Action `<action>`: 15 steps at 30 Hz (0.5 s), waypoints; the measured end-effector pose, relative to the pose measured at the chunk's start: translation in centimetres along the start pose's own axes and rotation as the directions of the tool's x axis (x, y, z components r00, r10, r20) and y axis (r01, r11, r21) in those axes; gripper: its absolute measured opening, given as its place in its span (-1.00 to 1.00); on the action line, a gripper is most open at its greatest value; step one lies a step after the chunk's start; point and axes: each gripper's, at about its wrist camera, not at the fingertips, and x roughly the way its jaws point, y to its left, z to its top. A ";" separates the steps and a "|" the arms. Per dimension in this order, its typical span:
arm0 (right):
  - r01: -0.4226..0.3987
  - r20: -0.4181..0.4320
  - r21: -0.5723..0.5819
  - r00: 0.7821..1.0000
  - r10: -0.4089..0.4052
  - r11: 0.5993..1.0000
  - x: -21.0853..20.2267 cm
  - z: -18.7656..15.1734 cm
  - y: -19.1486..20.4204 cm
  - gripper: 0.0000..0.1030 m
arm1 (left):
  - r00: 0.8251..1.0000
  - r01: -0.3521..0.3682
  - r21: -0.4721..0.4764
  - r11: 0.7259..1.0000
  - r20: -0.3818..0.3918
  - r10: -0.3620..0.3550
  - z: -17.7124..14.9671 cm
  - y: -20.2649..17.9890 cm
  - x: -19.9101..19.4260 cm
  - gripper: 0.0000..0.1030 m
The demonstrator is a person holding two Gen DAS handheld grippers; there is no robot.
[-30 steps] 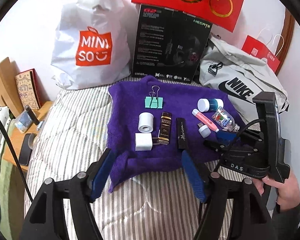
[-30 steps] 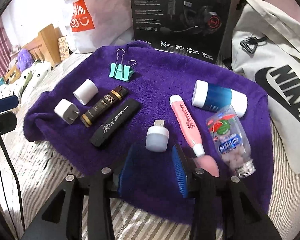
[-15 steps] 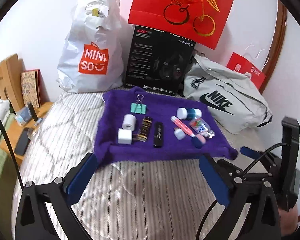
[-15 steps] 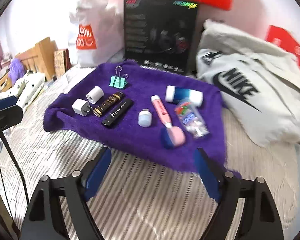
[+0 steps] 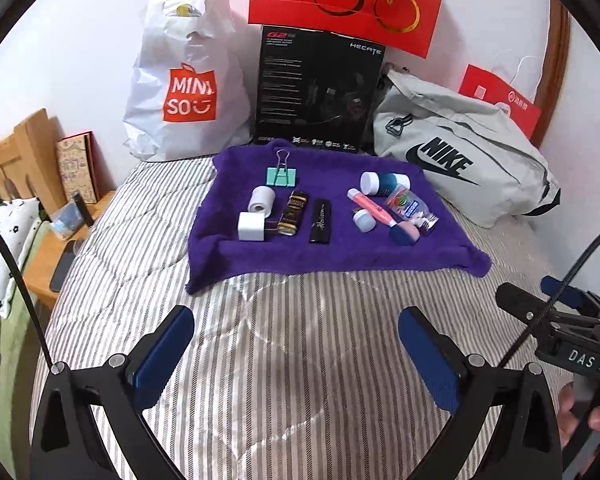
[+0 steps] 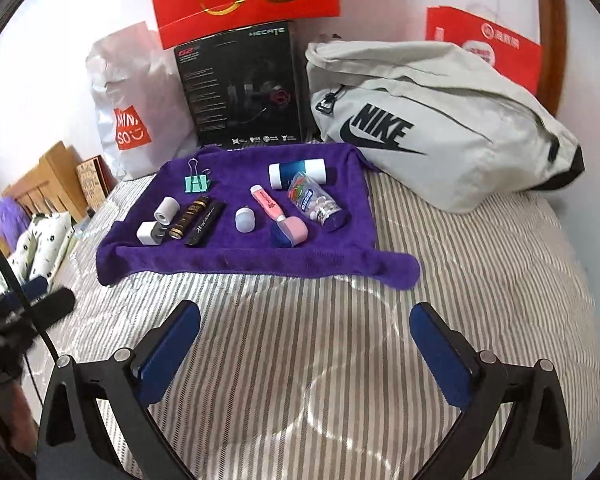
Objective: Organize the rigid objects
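Since the earlier frames both grippers have been drawn back off the purple towel (image 6: 236,256), now seen at twelve o'clock. Small items are laid there in two clusters, a pink sponge (image 6: 290,232) nearest. The left gripper (image 5: 296,354) and right gripper (image 6: 306,348), jaws just opened wide, are seen empty above the striped bedding (image 6: 300,380).

Both wrist cameras look steeply down over their own blue-padded fingers (image 5: 168,354) (image 6: 168,350) from above the striped bed (image 5: 300,340), set back from the shared purple fleece towel (image 5: 328,248) (image 6: 236,256), left view slightly leftward.
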 end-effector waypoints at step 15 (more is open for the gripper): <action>0.034 -0.006 -0.058 0.999 -0.035 0.998 -1.5 -1.3 0.6 1.00 | 0.999 -0.051 0.021 0.998 0.000 0.051 -0.7 -1.1 -1.3 1.00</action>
